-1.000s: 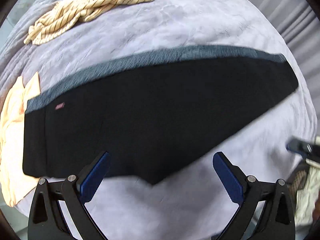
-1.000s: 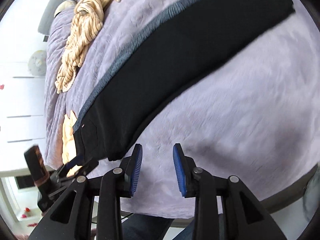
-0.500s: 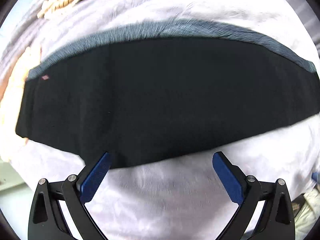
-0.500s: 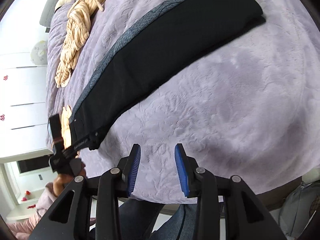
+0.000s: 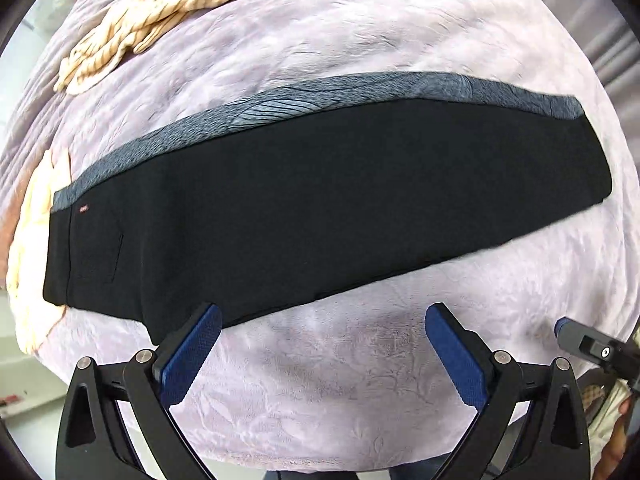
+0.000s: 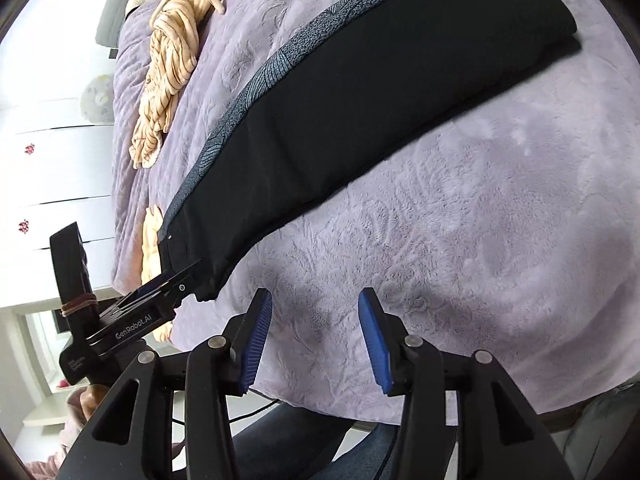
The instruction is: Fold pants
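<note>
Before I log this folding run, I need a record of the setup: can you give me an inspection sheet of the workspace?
Surface: plush lilac bedspread, embossed, covering the bed.
Job's things: black pants with a grey patterned side stripe, laid flat lengthwise, legs stacked.
Clutter: cream striped garment bunched at the far side; pale yellow cloth beside the waistband end.
Grippers: left gripper open wide, empty, at the pants' near edge; right gripper open, empty, over bare bedspread.
Cables: thin dark cable below the bed edge.
Surroundings: white drawers beside the bed.
</note>
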Tool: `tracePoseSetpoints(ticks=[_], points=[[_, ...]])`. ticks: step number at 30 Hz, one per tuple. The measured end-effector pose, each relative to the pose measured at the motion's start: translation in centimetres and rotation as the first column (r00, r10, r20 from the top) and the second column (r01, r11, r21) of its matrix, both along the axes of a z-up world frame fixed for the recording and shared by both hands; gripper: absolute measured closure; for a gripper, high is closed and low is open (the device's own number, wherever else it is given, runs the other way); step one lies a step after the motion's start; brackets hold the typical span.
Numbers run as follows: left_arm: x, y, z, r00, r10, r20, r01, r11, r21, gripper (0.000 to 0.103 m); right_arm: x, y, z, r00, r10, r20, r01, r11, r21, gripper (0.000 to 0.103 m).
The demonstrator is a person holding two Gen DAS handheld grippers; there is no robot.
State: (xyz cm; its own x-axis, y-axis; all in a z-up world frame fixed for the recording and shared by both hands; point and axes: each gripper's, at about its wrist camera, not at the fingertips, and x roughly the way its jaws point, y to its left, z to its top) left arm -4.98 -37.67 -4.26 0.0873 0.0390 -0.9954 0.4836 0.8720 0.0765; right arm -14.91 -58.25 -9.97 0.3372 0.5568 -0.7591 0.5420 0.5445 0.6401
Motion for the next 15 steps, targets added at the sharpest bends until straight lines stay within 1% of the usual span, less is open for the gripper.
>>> tracePoseSetpoints(ticks=[6,10,15], points=[[-0.1,-2.4,-1.8,1.0,-0.012,-0.029,0.012,1.0,0.019,0.0,-1.6,-1.4,-1.4,0.998,-0.052,-0.03,0.052,0.998,0.021,0.052],[-0.4,-3.6,-2.1,0.999,-0.038,-0.028,0.039,0.999,0.024,0.0,-2.6,-2.8,-2.4,0.995,-0.086,-0.056,0.088,0.996,0.025,0.052],[-0.3,-5.2,-2.6,0.998,-0.047,-0.044,0.048,0.998,0.03,0.0,-3.0,-4.4,-3.1,0.991,-0.112,-0.067,0.114,0.993,0.021,0.052]])
